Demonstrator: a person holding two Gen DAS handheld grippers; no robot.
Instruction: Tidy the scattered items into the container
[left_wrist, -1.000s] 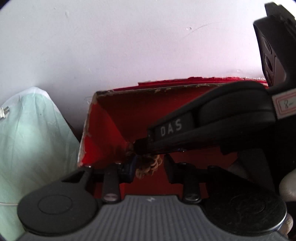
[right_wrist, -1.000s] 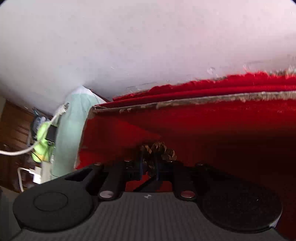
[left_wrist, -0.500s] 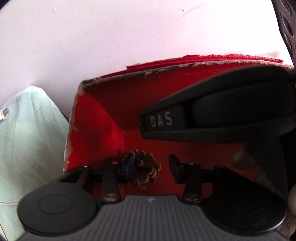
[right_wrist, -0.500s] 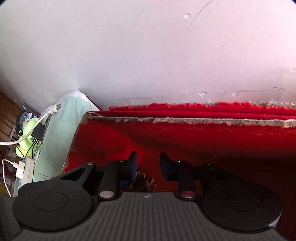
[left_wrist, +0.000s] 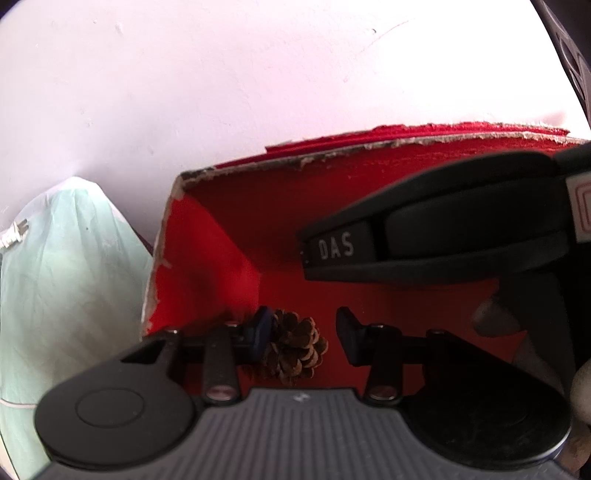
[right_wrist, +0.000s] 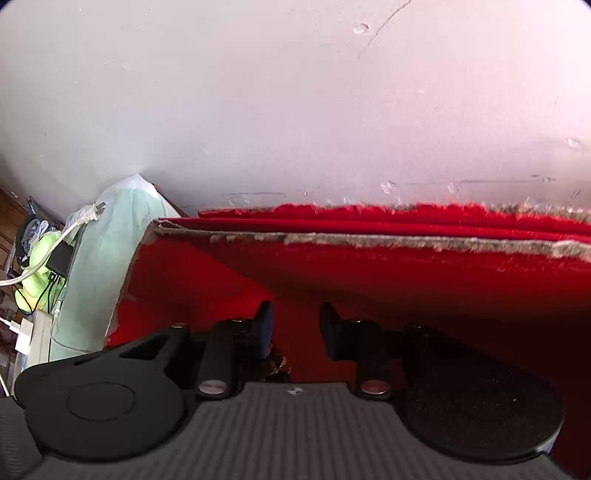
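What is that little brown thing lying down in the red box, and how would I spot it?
Find the big red cardboard box with the ragged top edge, standing against the pale wall. On its floor near the left corner, between the open fingers of the left gripper, lies a pine cone. It is the only brown, scaly thing against all that red.

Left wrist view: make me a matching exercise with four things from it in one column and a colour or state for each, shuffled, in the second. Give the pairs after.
Things:
1. pine cone
2. cardboard box
3. left tongs
4. plastic bag

Descriptions:
A. pale green, outside the box on its left
B. open, gripping nothing
C. brown, lying on the box floor
D. red inside, with a frayed top edge

Pairs: 1-C, 2-D, 3-B, 4-A
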